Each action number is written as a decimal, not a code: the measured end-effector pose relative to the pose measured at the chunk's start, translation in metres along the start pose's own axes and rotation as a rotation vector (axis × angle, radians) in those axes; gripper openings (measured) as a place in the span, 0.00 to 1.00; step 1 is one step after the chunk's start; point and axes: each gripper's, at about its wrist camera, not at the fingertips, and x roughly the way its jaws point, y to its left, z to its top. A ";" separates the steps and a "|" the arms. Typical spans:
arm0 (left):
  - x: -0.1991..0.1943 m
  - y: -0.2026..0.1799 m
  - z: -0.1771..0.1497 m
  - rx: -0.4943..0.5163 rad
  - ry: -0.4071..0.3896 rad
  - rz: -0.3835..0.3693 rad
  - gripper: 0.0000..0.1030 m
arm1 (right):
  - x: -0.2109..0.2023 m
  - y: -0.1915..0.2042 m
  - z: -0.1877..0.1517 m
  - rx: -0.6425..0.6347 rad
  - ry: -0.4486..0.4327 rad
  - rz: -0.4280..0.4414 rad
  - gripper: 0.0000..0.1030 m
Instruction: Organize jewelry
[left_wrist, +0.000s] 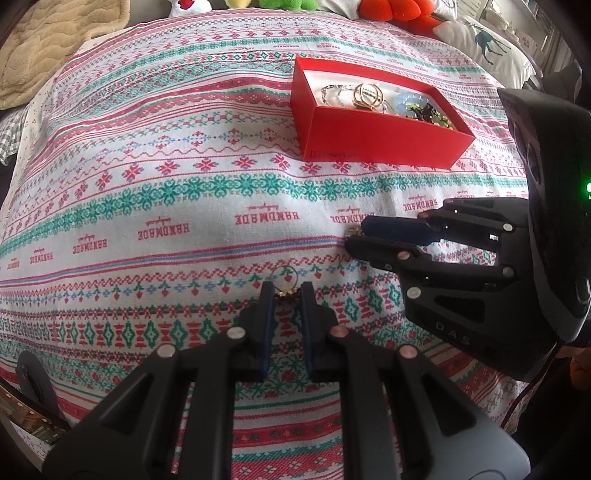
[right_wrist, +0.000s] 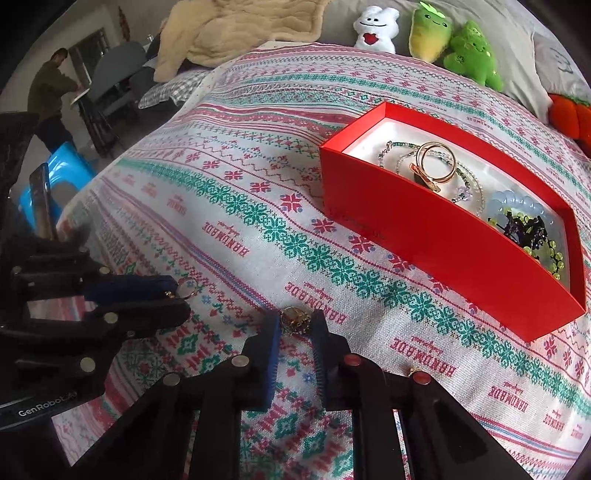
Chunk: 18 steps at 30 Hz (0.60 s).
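**Two rings on the bed, a claw at each**

Landmark: red box (right_wrist: 443, 236), lying on the patterned bedspread (left_wrist: 147, 206), long axis running left-near to right-far in the right wrist view. It holds bead bracelets, a gold bangle (right_wrist: 436, 162) and dark beads. Plush toys (right_wrist: 454, 40) sit beyond the box.

Near side of box: gold ring (left_wrist: 284, 282), thin band, ornamented head toward the left claw (left_wrist: 287, 291), whose fingers are spread either side of it. A second, ornate ring (right_wrist: 295, 318) lies between the spread fingers of the right claw (right_wrist: 295, 325). Contact unclear in both cases.
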 end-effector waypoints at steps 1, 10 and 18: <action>0.000 0.000 0.000 0.000 0.000 0.000 0.15 | 0.000 0.000 0.000 0.000 -0.001 0.001 0.15; -0.001 0.001 0.001 -0.001 -0.004 -0.002 0.15 | -0.010 -0.002 0.002 0.002 -0.019 0.008 0.12; -0.004 0.005 0.002 -0.005 -0.012 -0.002 0.15 | -0.026 -0.013 0.007 0.033 -0.049 -0.002 0.12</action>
